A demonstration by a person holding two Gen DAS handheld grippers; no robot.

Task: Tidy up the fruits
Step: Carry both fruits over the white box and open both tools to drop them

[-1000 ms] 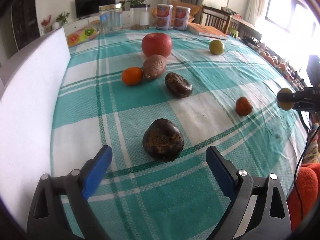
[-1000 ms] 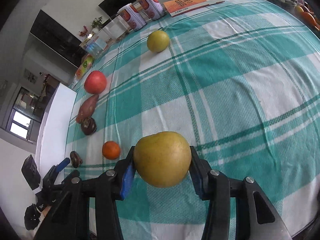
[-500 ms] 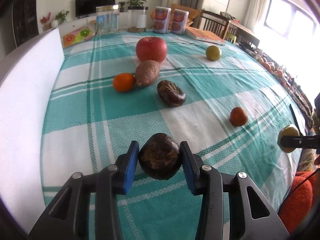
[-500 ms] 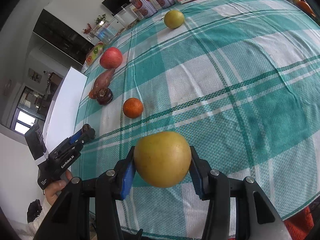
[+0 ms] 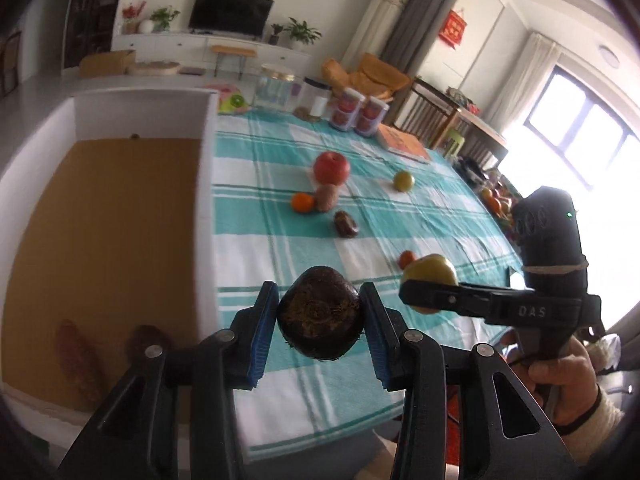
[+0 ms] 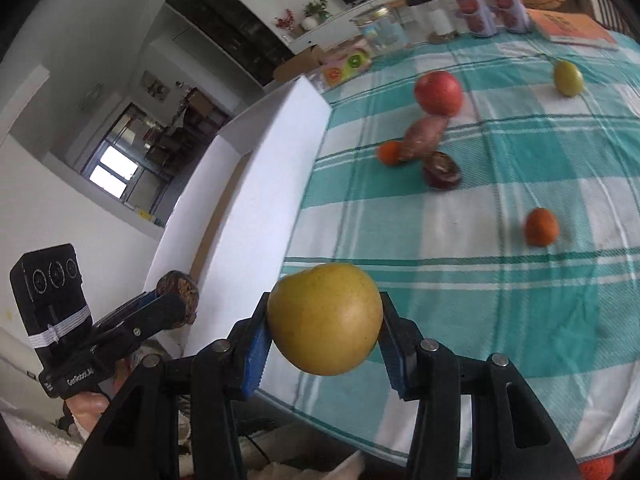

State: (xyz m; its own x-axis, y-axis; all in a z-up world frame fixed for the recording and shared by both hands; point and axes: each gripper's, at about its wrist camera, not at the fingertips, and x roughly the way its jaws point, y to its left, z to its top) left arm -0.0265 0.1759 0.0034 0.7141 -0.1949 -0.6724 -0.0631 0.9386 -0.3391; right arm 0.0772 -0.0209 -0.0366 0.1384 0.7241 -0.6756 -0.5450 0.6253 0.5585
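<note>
My left gripper (image 5: pixel 320 322) is shut on a dark brown round fruit (image 5: pixel 320 312) and holds it in the air by the near edge of the white box (image 5: pixel 208 216). My right gripper (image 6: pixel 324 328) is shut on a yellow pear (image 6: pixel 325 318), held above the table's near edge; it shows in the left wrist view (image 5: pixel 430 276) too. On the checked cloth lie a red apple (image 5: pixel 331 167), a sweet potato (image 5: pixel 326 197), an orange (image 5: pixel 302 202), another dark fruit (image 5: pixel 346 224), a small orange (image 6: pixel 541 227) and a green-yellow fruit (image 5: pixel 403 181).
The white box has a brown floor (image 5: pixel 108 240) holding a reddish sweet potato (image 5: pixel 78 360) and a dark item (image 5: pixel 150 340). Jars (image 5: pixel 276 88), two cans (image 5: pixel 358 110) and a book (image 5: pixel 404 144) stand at the table's far end. A chair (image 5: pixel 436 108) is beyond.
My left gripper closed on the dark fruit, lifted it off the cloth and swung left towards the box. My right gripper carried the pear leftwards, close to the left gripper.
</note>
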